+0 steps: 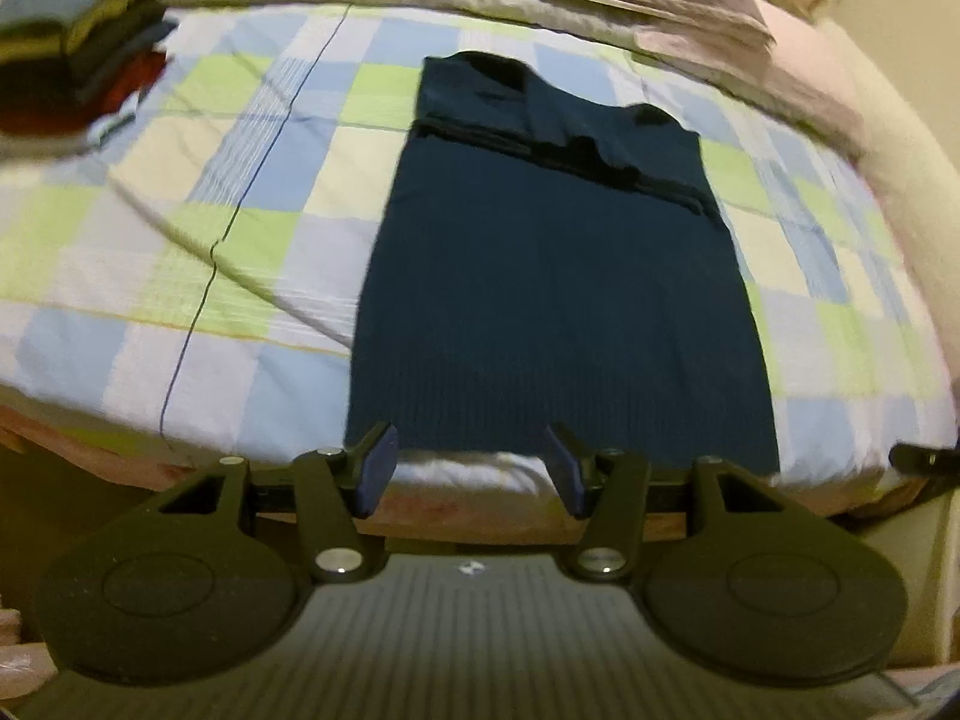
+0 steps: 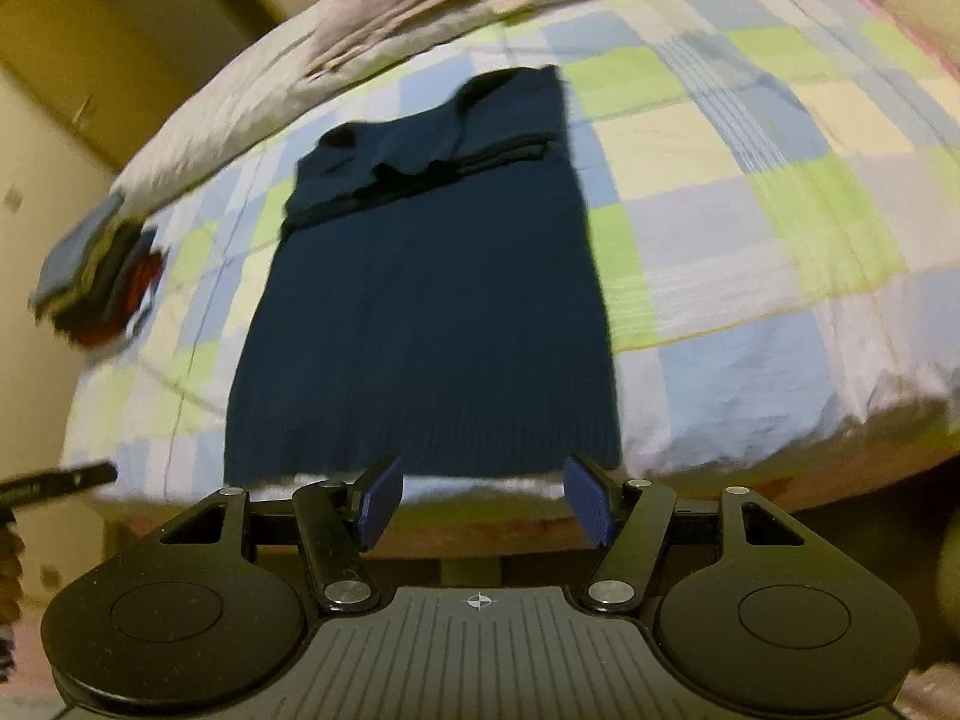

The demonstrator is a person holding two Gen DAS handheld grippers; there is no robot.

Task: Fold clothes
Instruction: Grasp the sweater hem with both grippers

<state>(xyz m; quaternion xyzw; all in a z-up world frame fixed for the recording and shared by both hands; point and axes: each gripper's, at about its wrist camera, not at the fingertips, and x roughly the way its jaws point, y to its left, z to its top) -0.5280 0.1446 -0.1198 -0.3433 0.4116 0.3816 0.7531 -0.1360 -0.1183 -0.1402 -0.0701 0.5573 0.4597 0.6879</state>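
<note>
A dark blue garment (image 1: 552,276) lies flat on the checked bed (image 1: 240,192), sleeves seemingly folded in. Left gripper (image 1: 474,462) and right gripper (image 2: 483,495) fingers stand apart, empty.

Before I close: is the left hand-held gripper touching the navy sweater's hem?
Apart. In the left wrist view, the open left hand-held gripper shows white sheet between its pads and the navy sweater.

Dim yellowish light, motion blur, fisheye warp

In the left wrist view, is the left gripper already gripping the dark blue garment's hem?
No. The left gripper is open and empty, just short of the near hem of the dark blue garment.
</note>
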